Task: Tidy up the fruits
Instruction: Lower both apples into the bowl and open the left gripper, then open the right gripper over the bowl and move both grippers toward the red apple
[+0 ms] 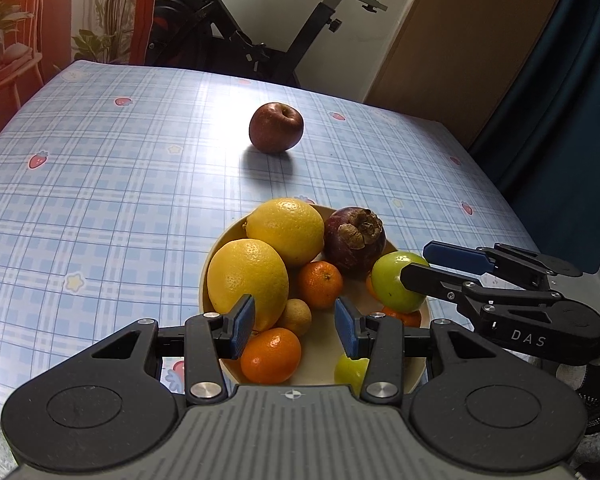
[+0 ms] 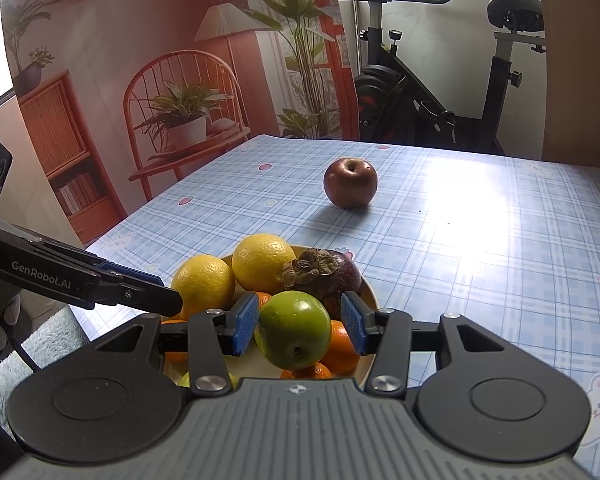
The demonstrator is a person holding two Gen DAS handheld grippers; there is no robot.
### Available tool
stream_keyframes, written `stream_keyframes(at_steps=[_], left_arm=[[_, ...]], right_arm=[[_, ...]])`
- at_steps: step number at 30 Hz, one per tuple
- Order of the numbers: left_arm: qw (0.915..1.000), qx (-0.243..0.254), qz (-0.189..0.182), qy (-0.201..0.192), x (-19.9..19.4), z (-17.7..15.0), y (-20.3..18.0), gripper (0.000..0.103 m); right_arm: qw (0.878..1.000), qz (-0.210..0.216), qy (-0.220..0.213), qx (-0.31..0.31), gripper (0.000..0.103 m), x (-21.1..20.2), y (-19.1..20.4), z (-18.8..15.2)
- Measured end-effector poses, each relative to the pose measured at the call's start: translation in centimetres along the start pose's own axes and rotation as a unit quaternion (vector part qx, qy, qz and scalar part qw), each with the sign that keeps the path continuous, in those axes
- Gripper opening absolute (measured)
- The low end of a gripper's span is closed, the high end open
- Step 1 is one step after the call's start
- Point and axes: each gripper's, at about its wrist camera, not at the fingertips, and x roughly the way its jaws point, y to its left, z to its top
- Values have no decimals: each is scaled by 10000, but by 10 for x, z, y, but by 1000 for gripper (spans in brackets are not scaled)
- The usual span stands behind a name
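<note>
Straddling the smooth green fruit (image 2: pixel 294 334) at the bowl's (image 1: pixel 416 368) near edge, our right gripper (image 2: pixel 300 326) has its jaws spread with blue ribbed pads on either side, the right one clearly apart from the skin. We judge this the pick-up step; next we need a gentle squeeze on that round, slippery surface. Our left gripper (image 1: pixel 294 326) hovers open above a glossy mandarin (image 1: pixel 271 355). Dimpled lemons (image 1: pixel 247 282) and a leathery mangosteen (image 1: pixel 354 238) crowd the bowl; a red apple (image 1: pixel 276 128) sits well apart on the checked tablecloth (image 1: pixel 100 184).
</note>
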Motion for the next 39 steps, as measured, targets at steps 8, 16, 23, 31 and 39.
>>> stream_keyframes(at_steps=[8, 16, 23, 31, 39], left_arm=[[9998, 38, 143, -129, -2, 1, 0, 46], [9993, 32, 267, -273, -4, 3, -1, 46], [9977, 44, 447, -514, -9, 16, 2, 46], [9925, 76, 748, -959, -21, 54, 10, 46], [9891, 260, 899, -1139, -12, 88, 12, 46]], right_arm=[[10000, -18, -18, -8, 49, -2, -1, 0], [9999, -82, -75, 14, 49, -7, -3, 2], [9996, -206, -190, 58, 49, -10, -10, 10], [9978, -482, -454, -59, 49, -11, -28, 40], [9962, -561, -567, -339, 49, 9, -41, 70]])
